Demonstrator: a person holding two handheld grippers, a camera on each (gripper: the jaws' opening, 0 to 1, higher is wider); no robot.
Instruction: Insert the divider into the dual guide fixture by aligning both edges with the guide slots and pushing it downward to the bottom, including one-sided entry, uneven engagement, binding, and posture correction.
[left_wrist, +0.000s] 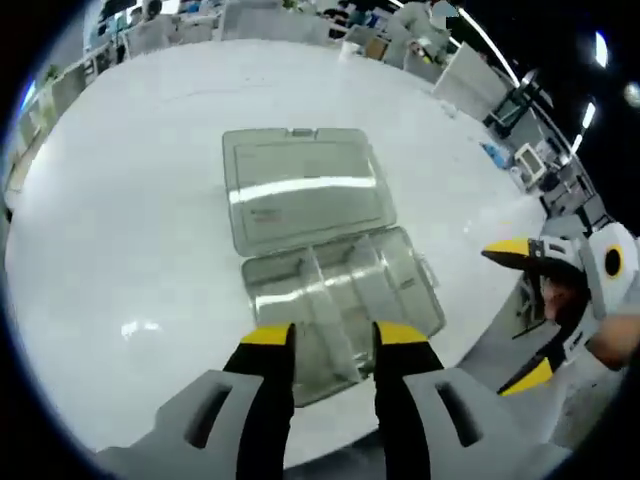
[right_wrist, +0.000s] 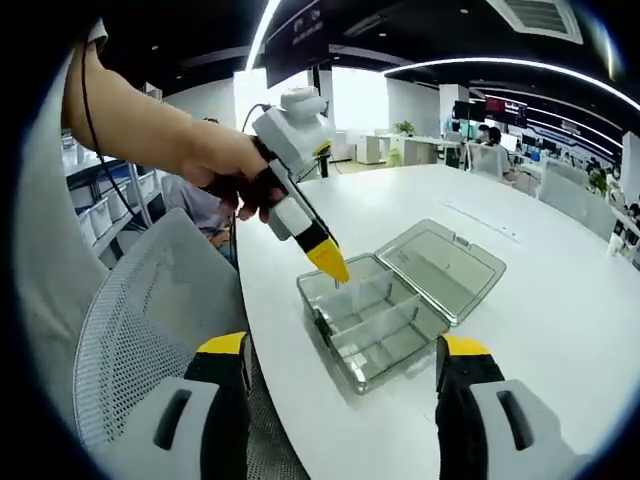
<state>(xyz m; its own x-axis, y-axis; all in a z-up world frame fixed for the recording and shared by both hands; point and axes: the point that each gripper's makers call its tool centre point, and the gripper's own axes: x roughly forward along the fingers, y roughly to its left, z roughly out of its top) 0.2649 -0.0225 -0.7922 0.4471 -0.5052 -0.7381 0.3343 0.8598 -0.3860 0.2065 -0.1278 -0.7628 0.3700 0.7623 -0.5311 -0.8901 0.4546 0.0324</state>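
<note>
Two grippers near clear compartment box (right_wrist: 385, 322) on white tabletop (left_wrist: 120, 230), hinged lid (left_wrist: 300, 185) lying open flat. Left gripper (right_wrist: 330, 265) tip just above box's near corner; divider (left_wrist: 335, 325) between its jaws, whether clenched cannot tell. Right gripper (right_wrist: 345, 365) jaws spread wide, empty, well back. Left nearer.

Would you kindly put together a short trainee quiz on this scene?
1. True or false: the lid of the clear compartment box is shut.
2. Which gripper has its tips over the box? A. left gripper B. right gripper
3. Fill in: the right gripper's jaws stand wide ____.
Key: 1 false; 2 A; 3 open.
</note>
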